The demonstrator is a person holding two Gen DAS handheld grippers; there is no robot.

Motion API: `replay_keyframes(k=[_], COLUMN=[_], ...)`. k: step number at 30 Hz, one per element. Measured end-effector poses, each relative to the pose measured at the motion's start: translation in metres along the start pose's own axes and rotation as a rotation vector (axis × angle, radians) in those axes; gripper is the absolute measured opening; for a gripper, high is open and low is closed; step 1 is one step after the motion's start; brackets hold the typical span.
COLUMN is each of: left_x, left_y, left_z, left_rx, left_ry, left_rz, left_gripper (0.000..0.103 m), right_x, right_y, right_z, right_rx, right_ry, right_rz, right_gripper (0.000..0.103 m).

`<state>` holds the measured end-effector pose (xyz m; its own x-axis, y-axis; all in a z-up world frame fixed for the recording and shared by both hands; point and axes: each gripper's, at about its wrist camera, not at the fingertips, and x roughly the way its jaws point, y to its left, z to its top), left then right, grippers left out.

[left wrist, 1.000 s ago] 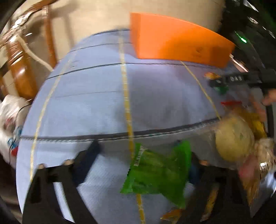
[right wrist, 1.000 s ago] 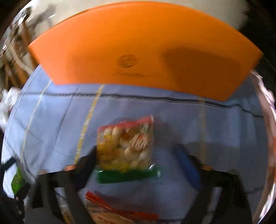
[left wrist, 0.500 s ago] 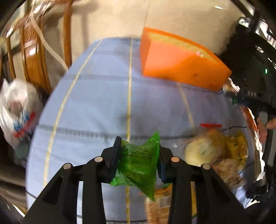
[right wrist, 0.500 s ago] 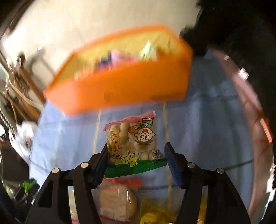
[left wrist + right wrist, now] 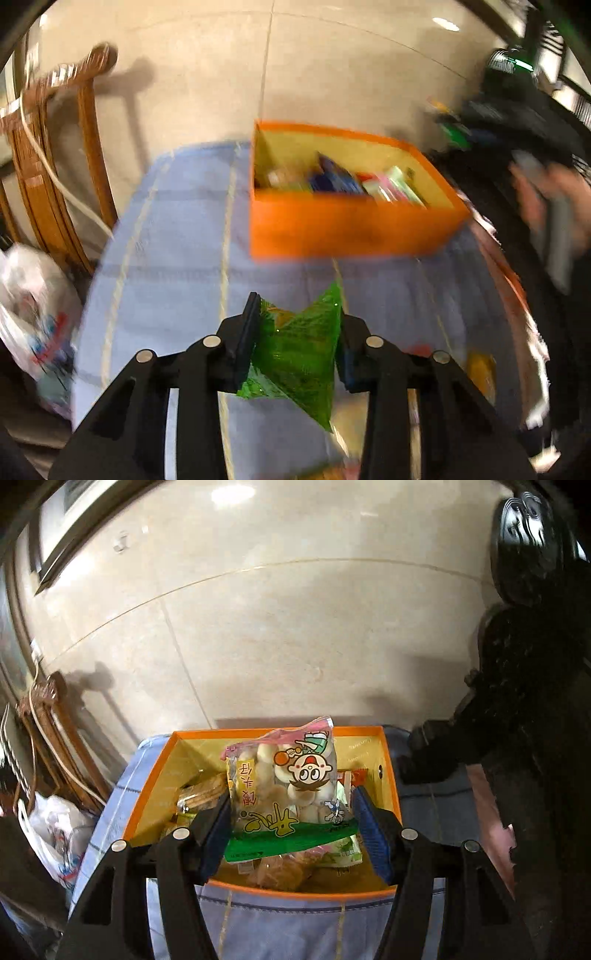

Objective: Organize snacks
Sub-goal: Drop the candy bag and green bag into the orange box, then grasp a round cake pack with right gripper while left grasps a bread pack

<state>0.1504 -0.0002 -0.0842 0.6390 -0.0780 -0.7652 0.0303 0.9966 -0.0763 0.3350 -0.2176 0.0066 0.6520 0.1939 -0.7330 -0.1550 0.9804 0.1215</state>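
Since a second ago both our grippers have risen off the blue tablecloth [image 5: 177, 236] with a packet each, and the orange box's inside has come into sight; our left gripper [image 5: 297, 332] is clamped on a crumpled green snack bag [image 5: 299, 354], both pads pressing its sides, held clear above the cloth short of the orange storage box [image 5: 351, 229]; that box stands toward the far edge of the table, with assorted packets inside; loose snacks, blurred, lie by the near right edge; our right hand [image 5: 554, 206] shows blurred at the far right; a wooden chair [image 5: 55, 177] and a white plastic bag [image 5: 33, 314] stand beyond the left edge. Our right gripper [image 5: 290, 812] grips a clear bag of small round biscuits with a cartoon face [image 5: 288, 786], upside down, over the open box [image 5: 147, 794]; snacks lie beneath it in the box.
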Motion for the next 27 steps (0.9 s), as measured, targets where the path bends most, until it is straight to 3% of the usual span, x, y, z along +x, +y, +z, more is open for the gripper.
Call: replay_keyframes(k=[6, 9, 13, 14, 15, 16, 19, 21, 22, 25, 27], left_x=[0.037, 0.052, 0.068, 0.069, 0.071, 0.07, 0.055, 0.039, 0.03, 0.021, 0.025], left_y=[-0.023, -0.031, -0.04, -0.042, -0.044, -0.044, -0.045, -0.05, -0.054, -0.065, -0.072], left_z=[0.123, 0.156, 0.169, 0.17, 0.169, 0.162, 0.126, 0.087, 0.06, -0.018, -0.073], left_rx=[0.072, 0.086, 0.065, 0.064, 0.062, 0.056, 0.107, 0.158, 0.205, 0.277, 0.322], left_ry=[-0.091, -0.111, -0.116, -0.119, -0.112, -0.118, -0.111, -0.102, -0.092, -0.01, 0.076], left_rz=[0.083, 0.086, 0.026, 0.033, 0.059, 0.09, 0.06, 0.018, -0.004, 0.023, -0.042], left_gripper=[0.035, 0.035, 0.039, 0.069, 0.097, 0.099, 0.099, 0.099, 0.099, 0.099, 0.099], right_x=[-0.01, -0.011, 0.004, 0.01, 0.018, 0.02, 0.012, 0.003, -0.002, -0.008, -0.004], right_y=[0.003, -0.005, -0.02, -0.022, -0.023, -0.024, -0.031, -0.039, -0.037, -0.003, 0.018], right_z=[0.007, 0.012, 0.018, 0.019, 0.018, 0.015, -0.011, -0.053, -0.074, -0.159, -0.194], right_rx=[-0.002, 0.004, 0.04, 0.04, 0.022, 0.007, 0.011, 0.101, 0.121, 0.054, 0.027], right_ry=[0.006, 0.001, -0.01, -0.003, 0.03, 0.049, 0.137, 0.274, 0.318, 0.488, 0.563], right_rz=[-0.03, -0.05, -0.091, -0.09, -0.094, -0.103, -0.148, -0.218, -0.195, -0.068, -0.019], right_gripper=[0.063, 0.063, 0.068, 0.091, 0.1, 0.099, 0.099, 0.099, 0.099, 0.099, 0.099])
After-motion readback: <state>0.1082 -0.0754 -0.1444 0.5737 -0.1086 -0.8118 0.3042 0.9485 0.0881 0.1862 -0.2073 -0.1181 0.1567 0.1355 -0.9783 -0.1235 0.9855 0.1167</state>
